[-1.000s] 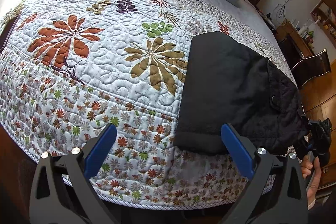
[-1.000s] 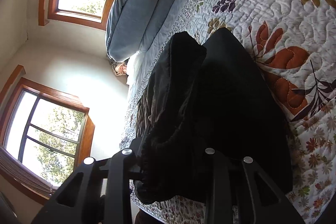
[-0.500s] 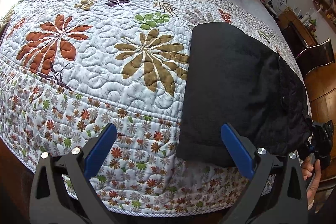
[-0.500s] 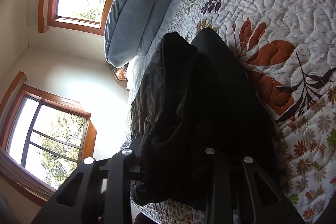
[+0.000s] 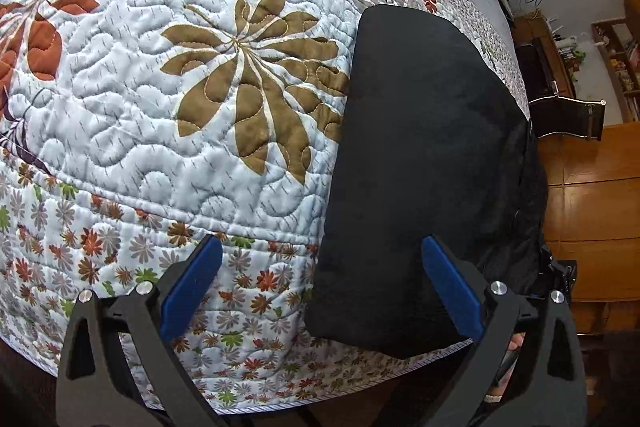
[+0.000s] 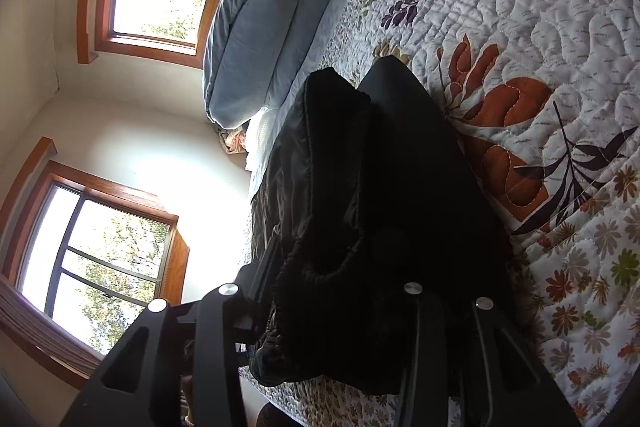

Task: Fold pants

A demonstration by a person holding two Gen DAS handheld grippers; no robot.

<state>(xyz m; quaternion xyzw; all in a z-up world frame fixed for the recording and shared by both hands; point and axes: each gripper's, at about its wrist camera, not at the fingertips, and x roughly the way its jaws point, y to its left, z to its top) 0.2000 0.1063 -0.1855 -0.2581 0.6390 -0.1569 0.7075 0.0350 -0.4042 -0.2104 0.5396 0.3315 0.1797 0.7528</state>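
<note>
The pants (image 5: pixel 420 155) are laid as a compact dark bundle near the foot edge of the bed, on the quilt (image 5: pixel 160 107), with one end reaching out over the flowered border. Several layers are seen stacked, the top one smooth and flat; along the far side a thicker, rumpled edge with a button is exposed, where the waist part appears to be gathered. In the right wrist view the same bundle (image 6: pixel 400 187) is shown with a raised, puffy fold beside the flat panel.

The folding is judged to be largely done: no loose leg is spread out, and the cloth has been reduced to a narrow stack. What may be left is a last fold or a tidying of the bulging side, and the letting go.

The left gripper (image 5: pixel 316 291) is held wide apart, with nothing between its blue pads; one pad stands over the near end of the pants, the other over bare quilt. The right gripper (image 6: pixel 320 303) is set around the near end of the bundle; its jaws have just been opening, cloth lies between them, and whether the cloth is pressed cannot be told.

Pillows (image 6: pixel 256 43) are piled at the head of the bed.
</note>
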